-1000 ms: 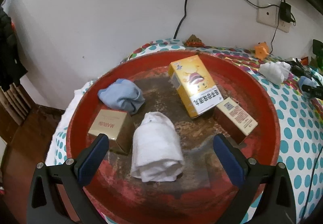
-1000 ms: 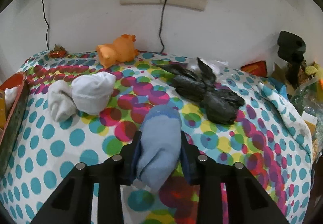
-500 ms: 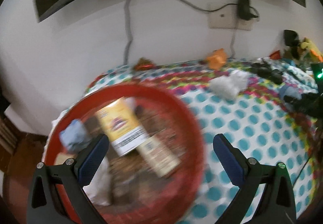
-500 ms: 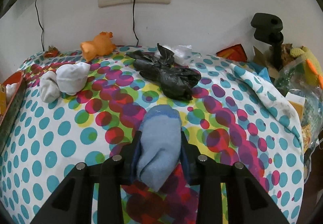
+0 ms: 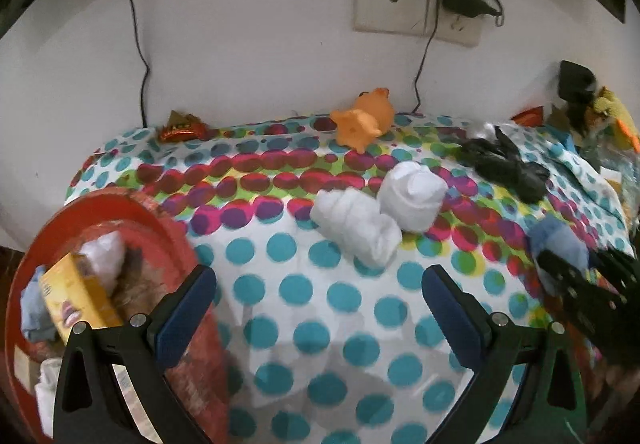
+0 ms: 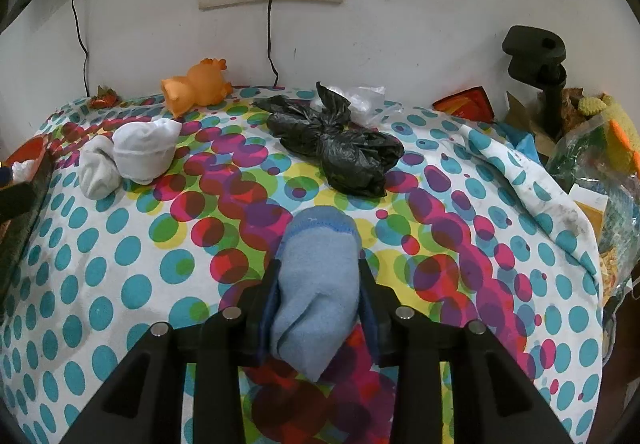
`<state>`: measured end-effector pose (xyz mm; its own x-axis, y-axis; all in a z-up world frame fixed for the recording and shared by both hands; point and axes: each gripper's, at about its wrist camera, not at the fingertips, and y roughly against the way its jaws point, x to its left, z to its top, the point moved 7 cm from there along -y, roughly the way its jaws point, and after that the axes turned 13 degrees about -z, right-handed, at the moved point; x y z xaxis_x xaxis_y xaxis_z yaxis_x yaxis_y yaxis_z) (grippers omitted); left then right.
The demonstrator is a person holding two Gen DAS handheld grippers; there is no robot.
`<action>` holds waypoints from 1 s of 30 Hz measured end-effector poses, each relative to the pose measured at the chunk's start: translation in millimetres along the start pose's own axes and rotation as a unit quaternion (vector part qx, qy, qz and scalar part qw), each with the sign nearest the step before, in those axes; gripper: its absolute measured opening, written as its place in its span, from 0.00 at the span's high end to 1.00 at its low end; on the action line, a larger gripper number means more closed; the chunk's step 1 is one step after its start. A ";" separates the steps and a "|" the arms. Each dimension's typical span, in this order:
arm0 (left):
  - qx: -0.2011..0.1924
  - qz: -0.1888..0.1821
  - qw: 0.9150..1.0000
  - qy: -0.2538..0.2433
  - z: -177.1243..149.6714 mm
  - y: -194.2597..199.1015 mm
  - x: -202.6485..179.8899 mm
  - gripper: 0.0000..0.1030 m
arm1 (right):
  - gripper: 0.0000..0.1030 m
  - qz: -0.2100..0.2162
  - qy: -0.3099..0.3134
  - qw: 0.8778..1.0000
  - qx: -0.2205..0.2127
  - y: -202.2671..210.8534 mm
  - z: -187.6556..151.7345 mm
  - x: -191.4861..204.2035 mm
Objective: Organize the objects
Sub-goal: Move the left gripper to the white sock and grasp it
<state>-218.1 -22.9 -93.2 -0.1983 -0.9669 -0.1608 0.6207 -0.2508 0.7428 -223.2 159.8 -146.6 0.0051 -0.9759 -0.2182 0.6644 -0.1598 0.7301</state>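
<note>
Right gripper (image 6: pixel 318 296) just easing wider, blue sock (image 6: pixel 316 284) between pads

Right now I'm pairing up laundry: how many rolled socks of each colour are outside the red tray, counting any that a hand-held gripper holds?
White sock rolls: 2, lying on the spotted cloth
Blue sock roll: 1, in the right hand-held gripper
Total: 3
</note>
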 end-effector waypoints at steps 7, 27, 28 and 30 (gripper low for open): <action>0.019 -0.001 1.000 0.013 11.4 -36.0 1.5 0.04 | 0.64 0.015 -0.010 1.000 0.001 -0.6 -0.1 -2.3; 0.047 -0.075 0.995 0.046 22.8 -72.9 -6.5 0.56 | 0.63 0.022 -0.013 1.000 0.002 -1.6 0.3 -5.5; 0.047 -0.075 0.995 0.044 23.2 -72.6 -8.2 0.59 | 0.63 0.021 -0.012 1.000 0.002 -1.6 0.2 -5.6; 0.045 -0.070 0.996 0.032 23.7 -70.7 -11.2 0.61 | 0.63 0.022 -0.012 1.000 0.002 -2.0 0.5 -5.9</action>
<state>-277.8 6.8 -128.5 -0.2285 -0.9242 -0.3061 0.5188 -0.3816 0.7650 -224.9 165.8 -146.4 0.0157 -0.9852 -0.1707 0.6616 -0.1177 0.7406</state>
